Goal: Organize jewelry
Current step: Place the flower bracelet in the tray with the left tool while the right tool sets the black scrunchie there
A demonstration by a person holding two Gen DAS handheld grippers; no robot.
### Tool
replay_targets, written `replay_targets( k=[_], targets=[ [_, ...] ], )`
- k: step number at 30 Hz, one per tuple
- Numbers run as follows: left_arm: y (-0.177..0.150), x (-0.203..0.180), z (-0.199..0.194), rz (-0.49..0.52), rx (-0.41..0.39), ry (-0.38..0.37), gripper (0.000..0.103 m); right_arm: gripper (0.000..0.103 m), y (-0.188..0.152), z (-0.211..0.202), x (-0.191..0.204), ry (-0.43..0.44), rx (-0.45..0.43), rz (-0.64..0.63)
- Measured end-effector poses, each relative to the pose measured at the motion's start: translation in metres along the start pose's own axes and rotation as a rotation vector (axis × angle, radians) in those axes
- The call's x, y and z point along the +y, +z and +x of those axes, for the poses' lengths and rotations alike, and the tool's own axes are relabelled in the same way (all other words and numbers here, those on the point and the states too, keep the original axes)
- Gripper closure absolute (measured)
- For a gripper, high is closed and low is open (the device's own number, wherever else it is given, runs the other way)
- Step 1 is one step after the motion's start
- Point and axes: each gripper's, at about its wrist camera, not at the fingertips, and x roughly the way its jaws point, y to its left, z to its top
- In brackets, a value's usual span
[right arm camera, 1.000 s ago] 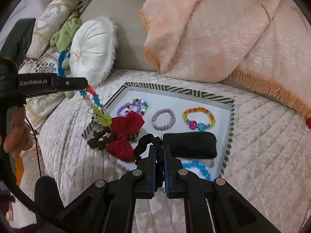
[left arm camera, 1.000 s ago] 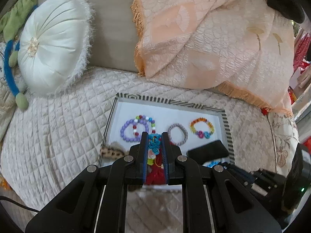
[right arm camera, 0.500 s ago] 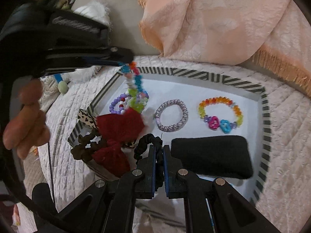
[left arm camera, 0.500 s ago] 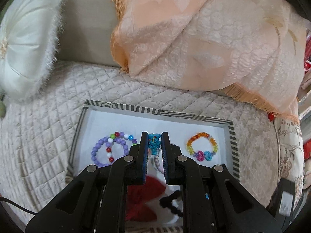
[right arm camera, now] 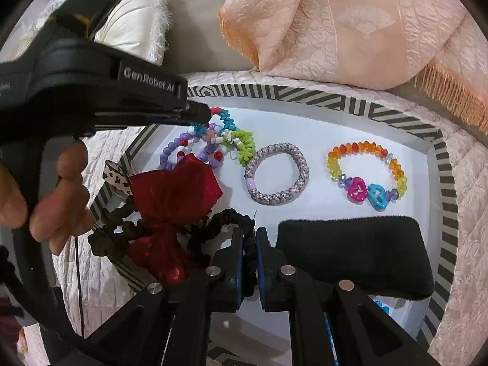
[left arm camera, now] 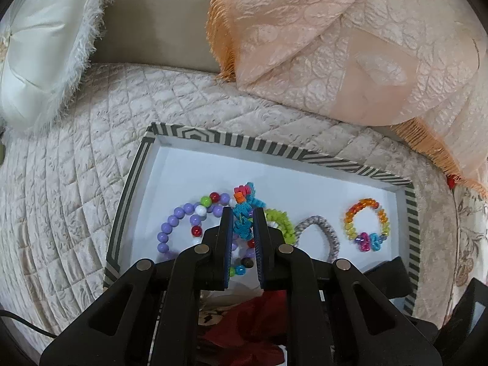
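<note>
While clamped between left hand-held gripper (left arm camera: 243, 218) fingers, beaded strand (left arm camera: 244, 210) over tray (left arm camera: 131, 180), right hand-held gripper (right arm camera: 249, 238) pinching black scrunchie (right arm camera: 235, 218).

Glossy plastic bead bracelet (right arm camera: 367, 172), matt black cloth band (right arm camera: 353, 257), quilted bedspread (left arm camera: 76, 183)

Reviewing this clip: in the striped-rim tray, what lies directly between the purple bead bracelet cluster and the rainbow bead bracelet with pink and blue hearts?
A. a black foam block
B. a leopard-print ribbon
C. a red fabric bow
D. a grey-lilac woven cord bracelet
D: in the right wrist view the grey-lilac woven cord bracelet lies flat between the purple bead bracelet cluster and the rainbow bead bracelet on the tray floor.
</note>
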Motion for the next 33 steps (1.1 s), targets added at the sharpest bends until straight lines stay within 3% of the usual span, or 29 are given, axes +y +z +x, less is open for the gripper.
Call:
replay_targets(
  k=[5,13,14,17,18,33],
  targets=[
    [-0.003,0.003,0.004,0.001,-0.001,0.016,0.091,0.08,-0.002,-0.009,0.0,0.01,-0.014,0.012],
    [-0.007,0.001,0.001,0.012,-0.001,0.016,0.09,0.074,-0.004,-0.023,-0.001,0.015,-0.036,0.029],
    [-0.008,0.001,0.0,0.017,-0.002,0.02,0.087,0.073,-0.005,-0.025,-0.001,0.014,-0.039,0.033],
    [-0.013,-0.002,-0.006,0.03,-0.021,0.048,0.06,0.071,-0.009,-0.032,-0.004,0.004,-0.05,0.043],
    [-0.014,-0.002,-0.008,0.034,-0.03,0.047,0.057,0.071,-0.009,-0.032,-0.003,0.002,-0.051,0.047],
    [-0.068,0.0,-0.068,0.075,-0.147,0.092,0.057,0.068,-0.027,-0.068,-0.006,-0.06,-0.095,0.116]
  ],
)
